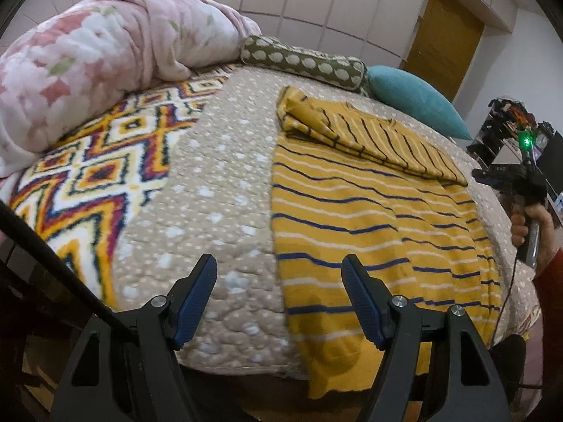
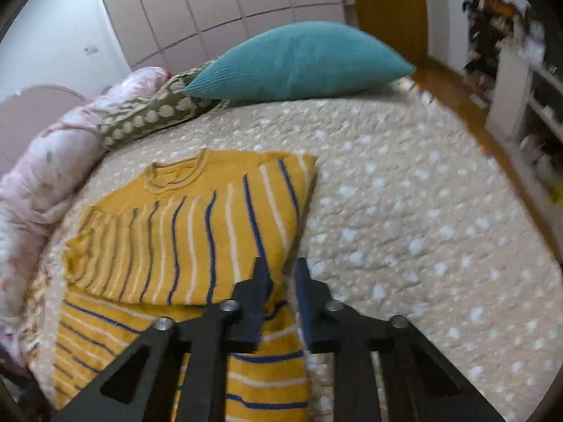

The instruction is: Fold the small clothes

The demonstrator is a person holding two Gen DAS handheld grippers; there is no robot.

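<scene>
A yellow sweater with blue and white stripes (image 1: 369, 218) lies flat on the bed, its top part folded over the body. My left gripper (image 1: 278, 263) is open and empty, above the sweater's lower left edge near the foot of the bed. In the right wrist view the sweater (image 2: 183, 239) shows its collar and folded upper part. My right gripper (image 2: 281, 263) hovers over the sweater's right edge with its jaws close together and a narrow gap between them; nothing is held. The right gripper and the hand holding it also show at the right edge of the left wrist view (image 1: 527, 190).
The bed has a beige dotted quilt (image 1: 218, 190) (image 2: 404, 211). A patterned blanket (image 1: 98, 176) and pink duvet (image 1: 88, 59) lie left. An olive bolster (image 1: 302, 59) and teal pillow (image 2: 302, 59) sit at the head. White shelves (image 2: 527, 105) stand right.
</scene>
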